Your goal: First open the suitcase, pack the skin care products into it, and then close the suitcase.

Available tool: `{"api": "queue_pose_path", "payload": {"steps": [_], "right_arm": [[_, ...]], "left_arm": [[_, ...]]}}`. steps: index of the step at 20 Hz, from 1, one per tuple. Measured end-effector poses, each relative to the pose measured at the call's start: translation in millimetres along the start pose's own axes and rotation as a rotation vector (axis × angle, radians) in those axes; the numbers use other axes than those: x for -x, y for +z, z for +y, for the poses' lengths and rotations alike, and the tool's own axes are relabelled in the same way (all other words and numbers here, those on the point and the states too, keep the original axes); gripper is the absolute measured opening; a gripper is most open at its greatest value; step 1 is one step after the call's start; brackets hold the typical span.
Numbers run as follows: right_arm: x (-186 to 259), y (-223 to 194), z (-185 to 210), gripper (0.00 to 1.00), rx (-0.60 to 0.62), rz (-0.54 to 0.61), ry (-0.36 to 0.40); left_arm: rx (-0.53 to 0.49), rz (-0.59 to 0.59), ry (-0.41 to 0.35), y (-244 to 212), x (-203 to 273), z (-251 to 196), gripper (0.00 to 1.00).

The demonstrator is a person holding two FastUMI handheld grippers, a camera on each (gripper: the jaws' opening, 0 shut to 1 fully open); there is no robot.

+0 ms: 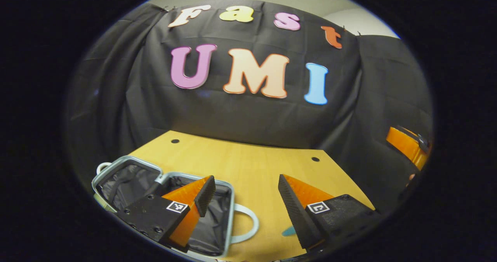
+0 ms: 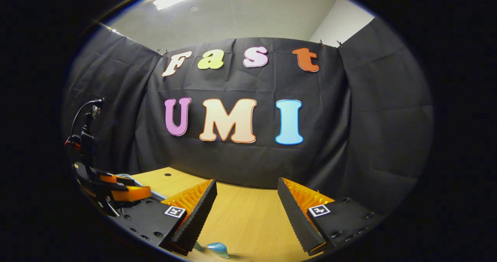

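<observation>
In the left gripper view the suitcase (image 1: pixel 116 176) lies open on the wooden table (image 1: pixel 248 165) at the lower left, its grey-lined halves bare and a white handle (image 1: pixel 246 223) pointing right. My left gripper (image 1: pixel 246 184) hangs open above the table, its left finger over the suitcase's right half. A teal product (image 1: pixel 289 231) peeks out beside the left gripper's right finger. In the right gripper view my right gripper (image 2: pixel 246 188) is open above the table, and a blue-teal product (image 2: pixel 217 248) lies just below its fingers. The left gripper (image 2: pixel 116 192) shows at the far left there.
Black cloth walls close the table's back and sides. Two small dark holes (image 1: pixel 175 141) mark the tabletop near the back edge. The other gripper's orange body (image 1: pixel 407 145) sits at the right edge of the left gripper view. Bare wood stretches between suitcase and back wall.
</observation>
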State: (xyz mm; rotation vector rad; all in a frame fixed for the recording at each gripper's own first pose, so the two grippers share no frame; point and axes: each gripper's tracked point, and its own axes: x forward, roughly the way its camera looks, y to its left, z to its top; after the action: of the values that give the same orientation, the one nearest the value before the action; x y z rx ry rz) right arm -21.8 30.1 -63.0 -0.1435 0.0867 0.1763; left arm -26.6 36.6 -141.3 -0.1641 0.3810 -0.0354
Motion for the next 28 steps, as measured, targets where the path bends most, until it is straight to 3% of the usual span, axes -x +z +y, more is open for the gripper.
{"api": "queue_pose_path", "payload": {"steps": [7, 13, 18, 19, 22, 23, 28], "right_arm": [[9, -14, -20, 0.98, 0.002, 0.031, 0.011], [12, -28, -27, 0.99, 0.018, 0.061, 0.021], [12, -38, -28, 0.98, 0.022, 0.082, 0.03], [12, -40, -28, 0.98, 0.021, 0.085, 0.033], [11, -46, -24, 0.99, 0.013, 0.091, 0.052], [9, -51, -20, 0.99, 0.006, 0.097, 0.067], [5, -101, 16, 0.99, 0.016, 0.177, 0.158]], "left_arm": [[0.022, 0.146, -0.075, -78, -13, -62, 0.96], [0.042, 0.267, -0.096, -143, -25, -80, 0.92], [0.033, 0.375, -0.1, -193, -40, -87, 0.68], [0.025, 0.392, -0.095, -203, -43, -88, 0.49], [0.013, 0.395, -0.139, -201, -47, -94, 0.27], [0.008, 0.402, -0.133, -198, -45, -92, 0.22], [0.007, 0.355, -0.126, -149, -39, -78, 0.22]]}}
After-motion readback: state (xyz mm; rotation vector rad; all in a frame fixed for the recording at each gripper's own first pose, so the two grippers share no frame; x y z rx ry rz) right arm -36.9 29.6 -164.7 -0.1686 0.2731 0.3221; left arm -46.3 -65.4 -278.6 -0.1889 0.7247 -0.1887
